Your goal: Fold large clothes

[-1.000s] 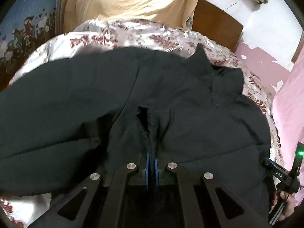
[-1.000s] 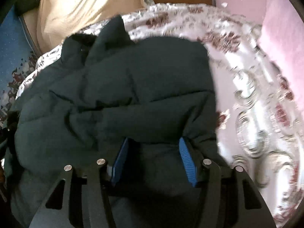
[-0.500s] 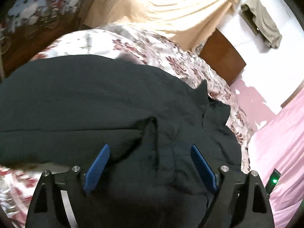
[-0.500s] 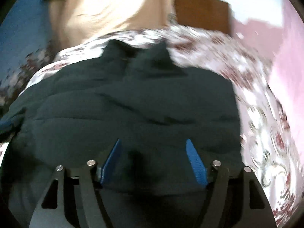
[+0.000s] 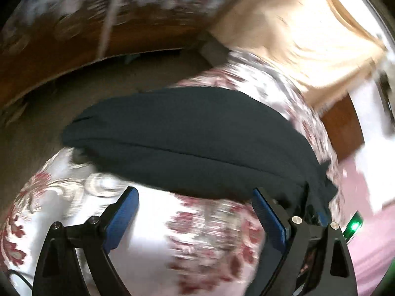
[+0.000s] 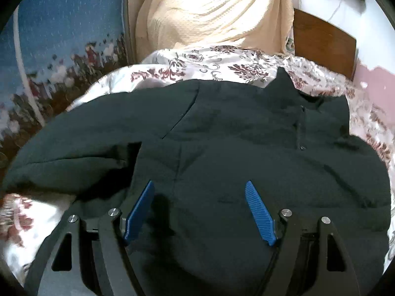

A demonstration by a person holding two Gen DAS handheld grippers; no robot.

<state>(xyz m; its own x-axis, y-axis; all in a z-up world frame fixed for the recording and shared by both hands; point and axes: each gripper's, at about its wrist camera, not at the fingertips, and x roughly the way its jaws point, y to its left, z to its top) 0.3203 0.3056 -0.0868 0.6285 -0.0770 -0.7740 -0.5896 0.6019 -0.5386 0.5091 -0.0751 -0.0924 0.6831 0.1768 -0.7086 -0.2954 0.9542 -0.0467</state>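
A large dark puffer jacket (image 6: 246, 135) lies spread on the floral bedspread (image 6: 197, 61), collar toward the far right. My right gripper (image 6: 199, 183) hovers over the jacket's middle; its jaws are opening and the blue pads (image 6: 259, 212) hold nothing. In the blurred left wrist view my left gripper (image 5: 193, 191) is over bare bedspread (image 5: 160, 234) just short of the jacket's near edge (image 5: 187, 143). Its jaws stand wide, still opening, with nothing between them. The other gripper's green light (image 5: 354, 225) shows at the right.
A cream blanket (image 6: 209, 12) hangs behind the bed beside a wooden headboard (image 6: 321, 42). A blue patterned cloth (image 6: 61, 37) covers the left side. The left wrist view shows dark floor (image 5: 49, 103) past the bed's edge. A pink wall (image 6: 375, 79) is at the right.
My left gripper let go of a pinched fold of the jacket, opened wide and swung off it to the bedspread. My right gripper opened wider and moved left across the jacket.
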